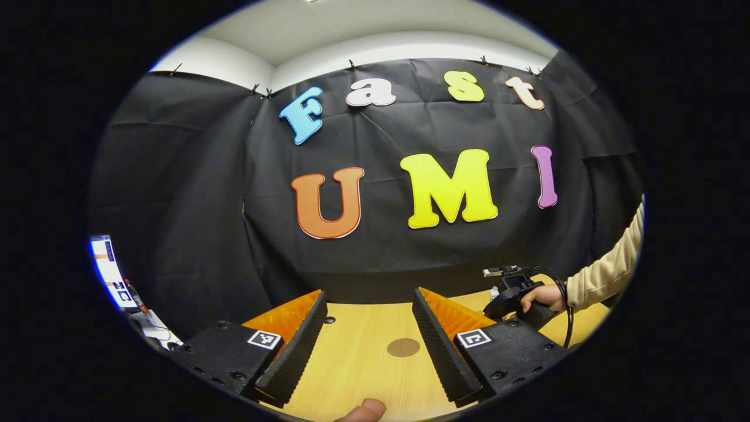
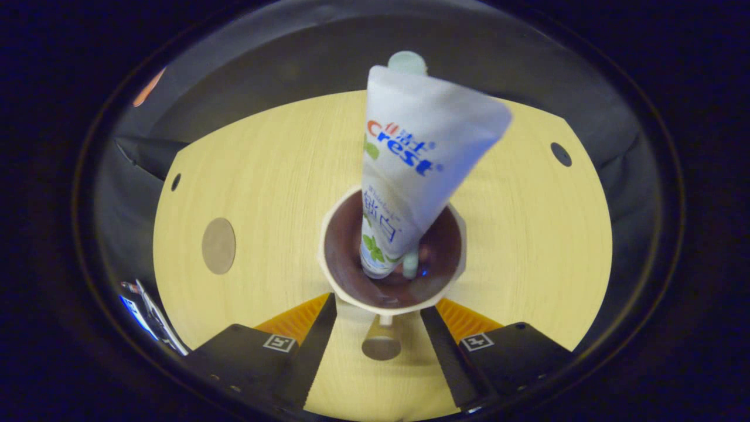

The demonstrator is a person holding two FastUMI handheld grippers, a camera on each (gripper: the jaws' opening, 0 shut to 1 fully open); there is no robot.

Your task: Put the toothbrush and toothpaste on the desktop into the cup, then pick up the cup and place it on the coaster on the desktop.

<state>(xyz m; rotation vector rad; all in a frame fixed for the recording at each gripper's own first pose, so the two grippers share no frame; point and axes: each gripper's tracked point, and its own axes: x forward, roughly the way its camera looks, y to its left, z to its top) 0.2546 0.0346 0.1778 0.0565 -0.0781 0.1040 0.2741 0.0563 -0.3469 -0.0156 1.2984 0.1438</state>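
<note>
While the right tool (image 2: 379,319) is held above the cup (image 2: 394,249) and looks almost straight down into it, its two fingers are spread wide and grip nothing; the near rim of the cup lies between the fingertips, apart from both. The cup stands upright on the wooden worktop (image 2: 281,176), and its handle (image 2: 381,343) is seen pointing back toward the tool, between the fingers. Inside the cup the toothpaste tube (image 2: 410,170) is stood on end, its cap down on the cup's floor and its flat crimped end leaning up and out over the far rim. Just beside the tube's lower end, also inside the cup, the pale handle of the toothbrush (image 2: 412,264) is seen, and a pale rounded tip shows past the tube's top edge. Well to the left of the cup, on the same worktop, the round brown coaster (image 2: 218,246) lies bare.

From the left gripper view, the left tool (image 1: 369,343) is held low over the worktop with its fingers wide apart and nothing between them; the coaster (image 1: 403,347) is seen on the wood between and beyond the fingertips. To the right of the coaster, a hand (image 1: 542,296) in a cream sleeve (image 1: 609,272) is wrapped around the other tool's grip.
</note>
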